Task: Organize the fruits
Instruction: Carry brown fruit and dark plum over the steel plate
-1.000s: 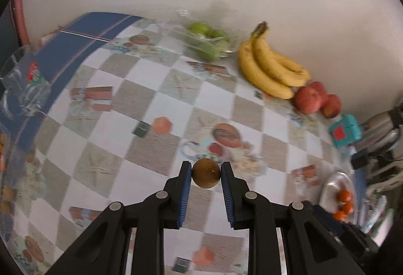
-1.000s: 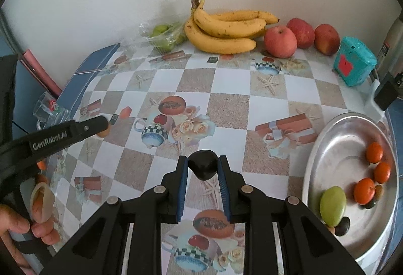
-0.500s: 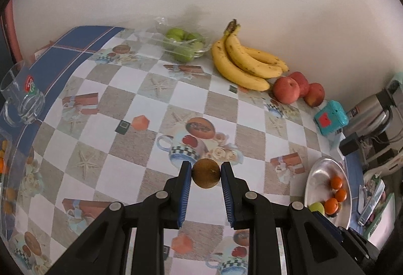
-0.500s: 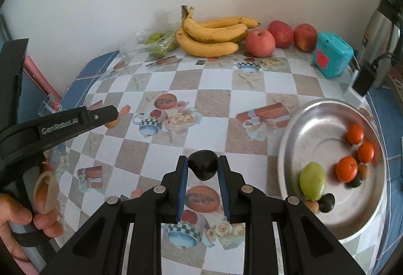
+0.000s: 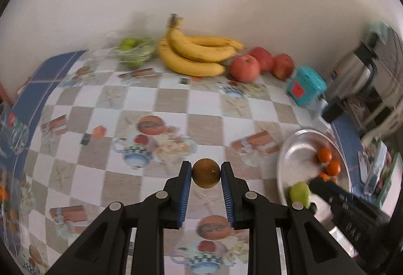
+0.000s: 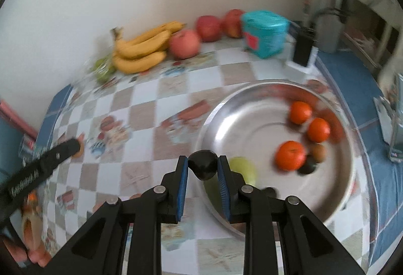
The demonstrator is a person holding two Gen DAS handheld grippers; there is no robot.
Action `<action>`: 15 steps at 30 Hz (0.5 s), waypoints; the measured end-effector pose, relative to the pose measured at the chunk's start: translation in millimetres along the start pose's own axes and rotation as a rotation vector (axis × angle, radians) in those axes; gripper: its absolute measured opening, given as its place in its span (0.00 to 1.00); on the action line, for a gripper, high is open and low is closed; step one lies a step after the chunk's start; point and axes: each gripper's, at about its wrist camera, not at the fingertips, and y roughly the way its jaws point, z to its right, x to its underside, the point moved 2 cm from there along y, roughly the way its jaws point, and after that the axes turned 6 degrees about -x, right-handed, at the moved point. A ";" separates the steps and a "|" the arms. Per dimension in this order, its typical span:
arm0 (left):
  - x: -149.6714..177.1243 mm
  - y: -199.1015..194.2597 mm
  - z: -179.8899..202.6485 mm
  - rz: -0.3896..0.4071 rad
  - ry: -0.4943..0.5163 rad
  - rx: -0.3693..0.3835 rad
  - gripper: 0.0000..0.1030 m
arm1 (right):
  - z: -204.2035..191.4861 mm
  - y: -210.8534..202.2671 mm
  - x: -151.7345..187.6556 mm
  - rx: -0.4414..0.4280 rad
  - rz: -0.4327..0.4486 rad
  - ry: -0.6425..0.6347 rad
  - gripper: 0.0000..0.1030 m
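The left gripper (image 5: 206, 175) is clenched on a small round brown fruit (image 5: 206, 176), held above the checkered patterned tablecloth (image 5: 141, 103), its blue pads pressing both sides. The right gripper (image 6: 203, 169) is clamped on a small dark, nearly black fruit (image 6: 203, 168), just over the near rim of the round silver metal bowl (image 6: 252, 129). Both grippers point steeply down. In the right wrist view the left tool's black arm crosses the lower left, with pale lettering too blurred to read, and a hand (image 6: 30, 244) grips it below.

In the bowl lie three orange mandarins (image 6: 289, 155), a pale green fruit (image 6: 243, 169) partly behind the right gripper's finger, and a couple of small dark or brown fruits. Beyond it stands a teal box with a red label (image 6: 264, 33), the writing illegible. Against the wall sit three red apples (image 5: 245, 68), a bunch of yellow bananas (image 5: 196, 56) and green fruits in a clear wrapper (image 5: 133, 53).

Compared with a second ago, both views have swung toward the bowl: it was at the right edge of the right wrist view and is now ahead of the dark fruit; both frames are now motion-blurred
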 end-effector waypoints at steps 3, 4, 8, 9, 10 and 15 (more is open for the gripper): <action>3.0 1.3 20.7 -0.009 0.042 0.035 0.25 | 20.5 -8.0 -3.1 0.032 0.018 0.040 0.24; 4.3 1.7 28.7 -0.011 0.057 0.049 0.25 | 26.6 -10.4 -3.7 0.040 0.022 0.051 0.24; 7.2 0.8 53.3 -0.005 0.110 0.088 0.25 | 46.1 -19.4 -5.0 0.051 0.044 0.098 0.24; 7.8 0.0 58.9 -0.001 0.118 0.099 0.25 | 49.3 -21.3 -5.5 0.051 0.049 0.106 0.24; 8.6 -0.5 63.4 0.002 0.124 0.109 0.25 | 51.9 -23.3 -5.7 0.053 0.054 0.111 0.24; 18.1 5.4 92.8 -0.009 0.180 0.154 0.25 | 61.6 -25.5 -6.0 0.061 0.053 0.127 0.24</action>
